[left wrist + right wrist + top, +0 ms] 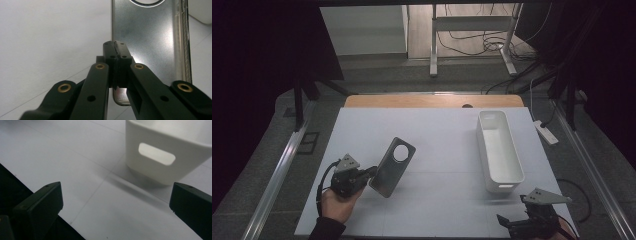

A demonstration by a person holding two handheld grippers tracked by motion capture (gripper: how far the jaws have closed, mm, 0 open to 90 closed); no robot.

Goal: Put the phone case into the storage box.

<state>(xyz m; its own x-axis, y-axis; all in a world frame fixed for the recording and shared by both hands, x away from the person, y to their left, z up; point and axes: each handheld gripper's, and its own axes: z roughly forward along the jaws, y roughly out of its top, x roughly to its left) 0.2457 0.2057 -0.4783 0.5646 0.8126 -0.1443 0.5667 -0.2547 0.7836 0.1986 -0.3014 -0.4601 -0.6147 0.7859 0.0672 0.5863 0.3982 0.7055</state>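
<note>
At the near right edge of the white table (437, 145) the right gripper (116, 202) is held wide apart, while the left gripper (115, 48) is clamped on a clear phone case (393, 166), lifted left of the white bin (499, 150).

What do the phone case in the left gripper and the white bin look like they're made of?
Phone case: seemingly soft clear plastic, perhaps silicone; the table's grey shows through it, with glossy glare and a moulded side rim. The left gripper holds it by an edge.

White bin: probably rigid moulded plastic, smooth and opaque, with rounded corners and a cut-out handle slot.
</note>
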